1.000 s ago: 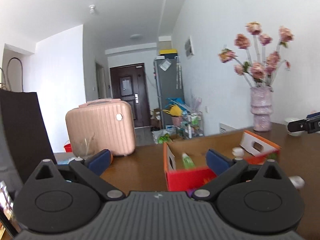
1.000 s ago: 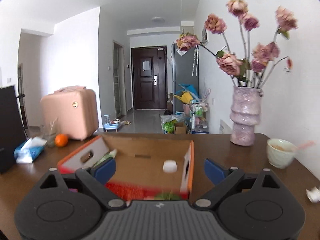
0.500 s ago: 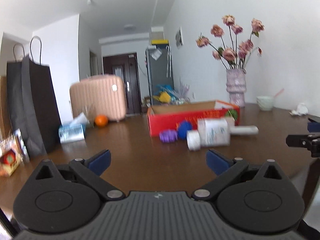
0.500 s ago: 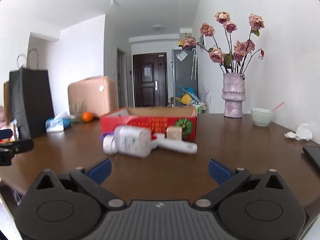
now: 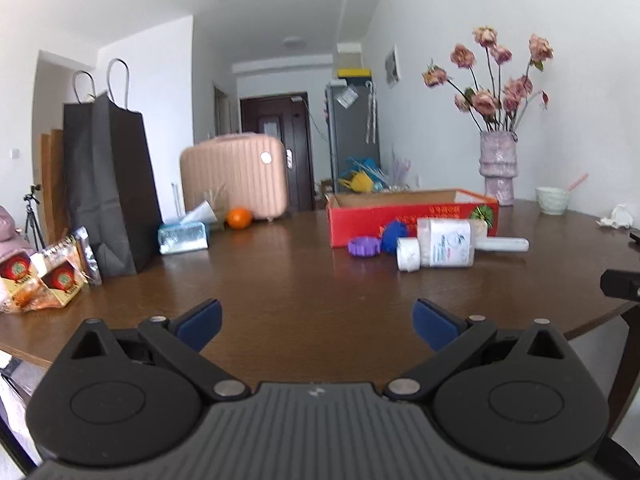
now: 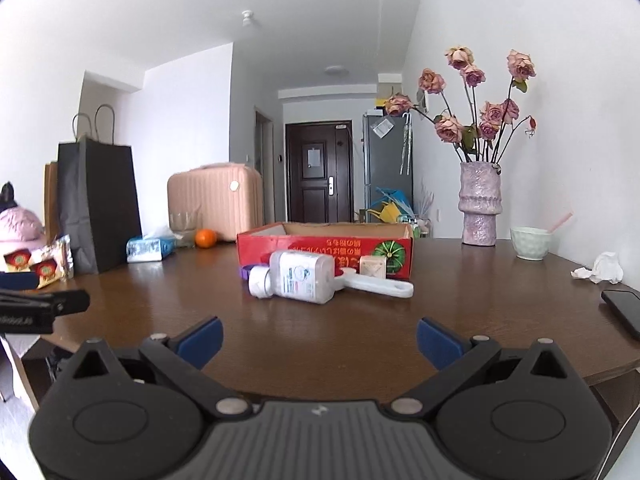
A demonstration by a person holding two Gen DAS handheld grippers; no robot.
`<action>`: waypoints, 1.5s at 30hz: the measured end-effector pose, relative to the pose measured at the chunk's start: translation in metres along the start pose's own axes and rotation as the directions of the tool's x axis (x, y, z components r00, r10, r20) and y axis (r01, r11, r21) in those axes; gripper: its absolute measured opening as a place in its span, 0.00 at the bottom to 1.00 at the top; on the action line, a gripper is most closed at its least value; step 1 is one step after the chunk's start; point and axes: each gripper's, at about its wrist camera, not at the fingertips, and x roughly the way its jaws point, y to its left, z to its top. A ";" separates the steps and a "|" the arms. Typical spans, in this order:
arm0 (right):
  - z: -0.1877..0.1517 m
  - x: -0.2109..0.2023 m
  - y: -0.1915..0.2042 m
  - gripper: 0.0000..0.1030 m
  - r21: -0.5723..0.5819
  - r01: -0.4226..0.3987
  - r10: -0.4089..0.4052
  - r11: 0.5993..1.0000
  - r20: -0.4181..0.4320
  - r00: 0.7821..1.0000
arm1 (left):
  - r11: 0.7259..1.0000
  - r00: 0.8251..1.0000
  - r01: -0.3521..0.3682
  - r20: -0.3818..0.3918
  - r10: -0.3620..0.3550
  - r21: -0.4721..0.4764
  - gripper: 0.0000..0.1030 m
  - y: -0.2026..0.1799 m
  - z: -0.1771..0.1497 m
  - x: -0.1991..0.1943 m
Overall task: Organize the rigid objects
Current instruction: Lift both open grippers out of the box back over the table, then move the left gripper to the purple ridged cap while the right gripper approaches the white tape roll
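The white bottle (image 6: 298, 276) lies on its side on the worktop (image 6: 360, 332) just in front of the red box (image 6: 324, 246), long axis running nine to three, at about twelve o'clock from the released, empty right claw (image 6: 320, 338), which looks nearer than the equally released left claw (image 5: 316, 322).

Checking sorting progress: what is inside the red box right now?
Only the bare brown inner walls of the red box show above its rim. Its near wall hides the floor, so the contents cannot be seen from either wrist view.
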 end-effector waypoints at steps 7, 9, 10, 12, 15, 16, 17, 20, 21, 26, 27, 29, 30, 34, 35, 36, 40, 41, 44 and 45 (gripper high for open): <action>-0.001 0.027 -0.018 0.98 0.056 -0.014 0.018 0.998 -0.071 0.997 | 1.000 0.996 0.012 -0.084 -0.012 0.002 1.00 -0.009 -0.001 0.035; 0.003 0.040 -0.021 0.93 0.042 -0.016 0.020 0.999 -0.091 0.996 | 1.000 0.993 0.009 -0.120 -0.008 0.013 1.00 -0.014 0.002 0.052; 0.006 0.047 -0.022 0.92 0.038 -0.029 0.033 0.999 -0.102 0.994 | 1.000 0.991 0.004 -0.132 -0.001 0.021 1.00 -0.016 0.005 0.061; 0.014 0.060 -0.022 0.89 0.036 -0.074 0.078 0.997 -0.121 0.990 | 1.000 0.988 -0.009 -0.151 0.013 0.030 1.00 -0.019 0.011 0.078; 0.028 0.081 -0.014 0.81 0.026 -0.154 0.156 0.988 -0.132 0.979 | 1.000 0.986 -0.012 -0.168 0.015 0.019 1.00 -0.014 0.024 0.105; 0.032 0.091 -0.008 0.80 0.011 -0.179 0.179 0.984 -0.136 0.974 | 1.000 0.984 -0.021 -0.174 0.024 0.018 1.00 -0.012 0.027 0.114; 0.036 0.102 -0.002 0.79 -0.010 -0.194 0.190 0.981 -0.145 0.971 | 0.999 0.982 -0.033 -0.183 0.035 0.018 1.00 -0.008 0.031 0.122; 0.049 0.142 0.017 0.66 -0.069 -0.207 0.191 0.976 -0.185 0.964 | 0.999 0.978 -0.040 -0.202 0.040 0.005 1.00 0.007 0.038 0.143; 0.054 0.158 0.023 0.64 -0.068 -0.209 0.191 0.976 -0.207 0.960 | 0.999 0.979 -0.037 -0.203 0.038 0.009 1.00 0.012 0.040 0.149; 0.063 0.233 0.055 0.60 -0.023 -0.183 0.168 0.983 -0.306 0.937 | 0.996 0.967 0.007 -0.255 0.015 0.084 1.00 0.028 0.050 0.194; 0.063 0.245 0.060 0.60 -0.014 -0.164 0.151 0.986 -0.320 0.935 | 0.995 0.964 0.029 -0.265 -0.004 0.093 1.00 0.030 0.053 0.203; 0.063 0.264 0.068 0.59 0.002 -0.137 0.130 0.991 -0.328 0.936 | 0.992 0.958 0.092 -0.280 -0.063 0.091 1.00 0.037 0.058 0.224; 0.064 0.272 0.071 0.55 0.019 -0.123 0.123 0.992 -0.331 0.936 | 0.990 0.954 0.111 -0.290 -0.082 0.085 1.00 0.040 0.061 0.234; 0.061 0.294 0.075 0.20 0.075 -0.098 0.119 0.992 -0.356 0.927 | 0.982 0.933 0.177 -0.328 -0.148 0.060 1.00 0.048 0.071 0.274; 0.061 0.295 0.075 0.19 0.079 -0.100 0.122 0.992 -0.360 0.925 | 0.978 0.924 0.200 -0.343 -0.170 0.054 1.00 0.047 0.074 0.285; 0.062 0.291 0.074 0.18 0.075 -0.107 0.126 0.991 -0.351 0.928 | 0.974 0.916 0.222 -0.353 -0.192 0.047 1.00 0.045 0.076 0.293; 0.069 0.258 0.067 0.18 -0.039 -0.163 0.141 0.986 -0.333 0.932 | 0.942 0.879 0.336 -0.364 -0.308 0.014 1.00 0.025 0.082 0.320; 0.069 0.248 0.061 0.18 -0.049 -0.185 0.158 0.981 -0.344 0.926 | 0.937 0.877 0.350 -0.356 -0.322 0.016 1.00 0.017 0.083 0.325; 0.067 0.224 0.035 0.18 0.025 -0.223 0.215 0.975 -0.385 0.897 | 0.933 0.885 0.356 -0.340 -0.318 0.055 0.99 -0.004 0.083 0.340; 0.067 0.218 0.030 0.18 0.041 -0.226 0.224 0.973 -0.391 0.893 | 0.932 0.888 0.356 -0.334 -0.317 0.063 0.98 -0.008 0.083 0.344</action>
